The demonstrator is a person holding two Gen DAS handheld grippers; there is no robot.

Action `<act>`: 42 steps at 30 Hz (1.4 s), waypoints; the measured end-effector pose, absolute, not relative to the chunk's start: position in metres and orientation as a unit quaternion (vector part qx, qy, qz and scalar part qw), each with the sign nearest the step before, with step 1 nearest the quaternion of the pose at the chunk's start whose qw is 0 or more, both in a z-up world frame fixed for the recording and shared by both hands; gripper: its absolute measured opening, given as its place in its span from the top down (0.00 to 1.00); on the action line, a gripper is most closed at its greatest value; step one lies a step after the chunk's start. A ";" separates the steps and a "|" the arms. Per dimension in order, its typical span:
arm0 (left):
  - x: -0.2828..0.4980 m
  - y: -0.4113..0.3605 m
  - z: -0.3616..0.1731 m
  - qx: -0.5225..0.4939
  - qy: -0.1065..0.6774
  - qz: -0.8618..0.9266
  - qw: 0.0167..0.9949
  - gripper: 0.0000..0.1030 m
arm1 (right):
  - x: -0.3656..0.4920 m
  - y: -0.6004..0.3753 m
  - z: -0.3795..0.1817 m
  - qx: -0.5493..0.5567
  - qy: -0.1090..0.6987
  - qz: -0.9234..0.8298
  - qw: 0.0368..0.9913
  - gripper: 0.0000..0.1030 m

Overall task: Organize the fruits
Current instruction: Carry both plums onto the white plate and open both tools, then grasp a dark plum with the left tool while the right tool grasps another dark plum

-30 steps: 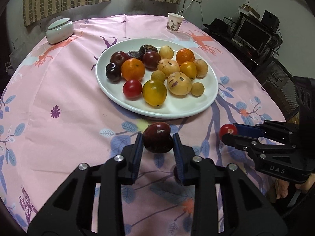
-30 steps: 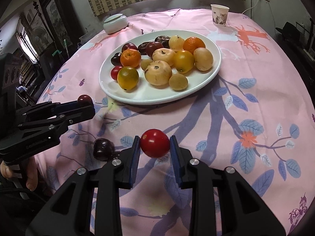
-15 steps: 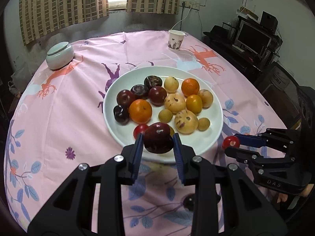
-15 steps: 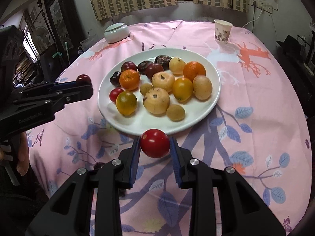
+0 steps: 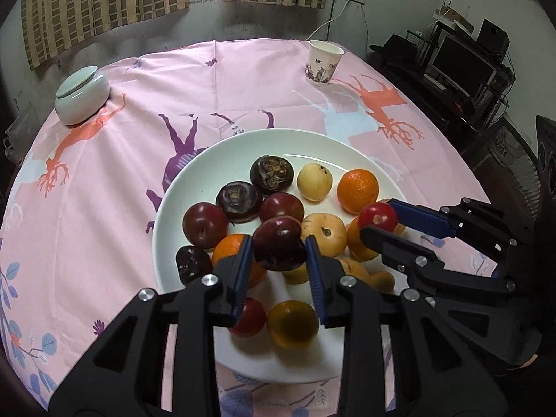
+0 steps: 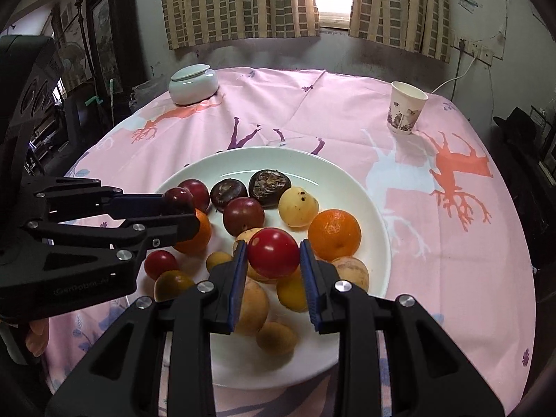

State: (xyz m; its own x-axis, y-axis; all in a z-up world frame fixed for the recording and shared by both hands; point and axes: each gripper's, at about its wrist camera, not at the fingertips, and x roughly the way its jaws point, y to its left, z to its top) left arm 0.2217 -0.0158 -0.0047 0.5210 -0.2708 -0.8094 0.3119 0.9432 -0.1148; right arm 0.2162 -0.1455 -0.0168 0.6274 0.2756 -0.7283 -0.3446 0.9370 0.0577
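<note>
A white plate (image 5: 180,191) (image 6: 358,187) on the pink tablecloth holds several fruits: dark plums, oranges, yellow loquat-like fruits and small tomatoes. My left gripper (image 5: 278,246) (image 6: 180,205) is shut on a dark red plum (image 5: 278,243) (image 6: 178,197) and hangs over the near left part of the plate. My right gripper (image 6: 272,259) (image 5: 378,220) is shut on a red tomato (image 6: 272,253) (image 5: 377,216) above the yellow fruits on the plate's right side. Both held fruits are clear of the pile below.
A pale lidded ceramic jar (image 5: 81,95) (image 6: 193,83) stands at the far left of the round table. A paper cup (image 5: 324,62) (image 6: 405,111) stands at the far right. A monitor and shelves (image 5: 462,66) lie beyond the table's right edge.
Both grippers have moved forward from the near tablecloth to over the plate, each still holding its fruit. The plate now sits much closer in both views.
</note>
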 end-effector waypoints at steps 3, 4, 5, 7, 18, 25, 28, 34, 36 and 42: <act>0.229 -0.016 -0.010 0.021 0.465 -0.165 0.870 0.70 | 0.224 -0.148 -0.023 -0.038 0.399 0.168 0.901 0.70; 0.232 -0.015 -0.012 0.019 0.467 -0.164 0.868 0.70 | 0.225 -0.148 -0.024 -0.038 0.398 0.166 0.901 0.70; 0.234 -0.015 -0.014 0.016 0.470 -0.164 0.867 0.70 | 0.226 -0.148 -0.025 -0.039 0.395 0.164 0.903 0.70; 0.238 -0.014 -0.017 0.008 0.477 -0.166 0.863 0.69 | 0.228 -0.147 -0.026 -0.047 0.384 0.159 0.908 0.70; 0.182 0.016 0.031 -0.011 0.398 -0.156 0.904 0.21 | 0.203 -0.159 -0.006 -0.044 0.353 0.133 0.925 0.36; 0.113 0.036 -0.001 0.043 0.399 -0.119 0.908 0.10 | 0.137 -0.164 0.002 -0.006 0.378 0.165 0.911 0.06; 0.101 0.051 -0.016 0.006 0.424 -0.126 0.897 0.10 | 0.112 -0.154 -0.007 -0.029 0.390 0.164 0.905 0.06; 0.087 0.068 -0.023 -0.033 0.439 -0.131 0.888 0.10 | 0.087 -0.142 -0.022 -0.050 0.416 0.162 0.893 0.06; 0.081 0.071 -0.021 -0.040 0.437 -0.132 0.889 0.10 | 0.079 -0.142 -0.027 -0.045 0.425 0.162 0.889 0.06; 0.064 0.074 -0.022 -0.040 0.433 -0.128 0.891 0.10 | 0.048 -0.130 -0.045 -0.054 0.450 0.190 0.871 0.06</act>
State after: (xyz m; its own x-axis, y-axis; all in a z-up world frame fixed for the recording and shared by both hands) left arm 0.0640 0.0738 -0.0217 0.5925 -0.2626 -0.7616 0.1927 0.9641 -0.1826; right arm 0.0481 -0.1303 -0.0446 0.5231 0.2832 -0.8039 -0.3800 0.9217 0.0774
